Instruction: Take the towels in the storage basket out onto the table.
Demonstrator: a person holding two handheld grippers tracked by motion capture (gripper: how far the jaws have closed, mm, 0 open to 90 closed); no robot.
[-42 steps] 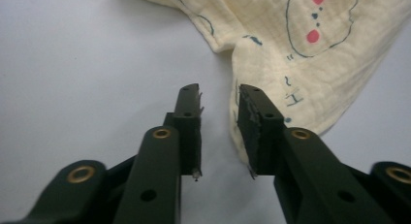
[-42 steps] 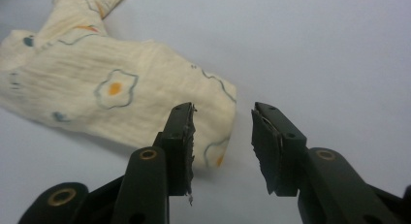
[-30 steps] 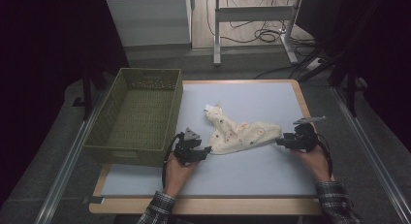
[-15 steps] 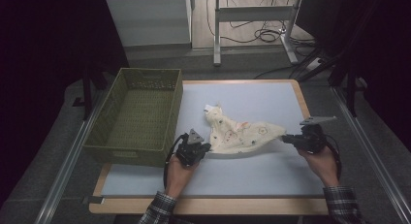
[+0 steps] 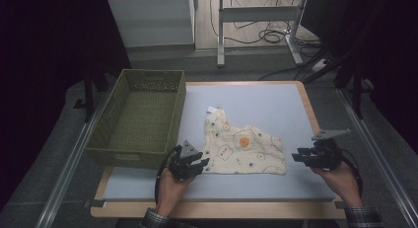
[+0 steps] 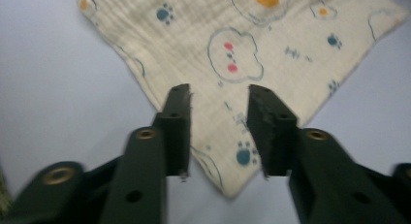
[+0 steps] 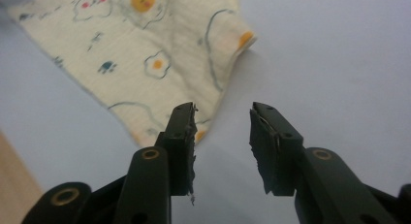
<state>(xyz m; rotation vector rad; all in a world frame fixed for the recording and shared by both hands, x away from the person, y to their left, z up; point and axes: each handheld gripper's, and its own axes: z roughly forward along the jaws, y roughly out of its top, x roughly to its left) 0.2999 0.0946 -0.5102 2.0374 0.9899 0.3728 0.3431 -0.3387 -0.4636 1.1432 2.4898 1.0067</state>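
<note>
Just opened, left gripper (image 5: 193, 164), right gripper (image 5: 301, 156); printed cloth (image 5: 242, 149) flat between

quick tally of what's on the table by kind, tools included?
Printed cloth: 1
Green basket: 1
Hand-held tools: 2, left tool and right tool, both open with nothing between the jaws
Total: 4

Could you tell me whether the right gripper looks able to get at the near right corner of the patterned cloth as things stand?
Probably yes: the right gripper sits just beside the cloth with jaws open, nothing but bare mat between.
</note>
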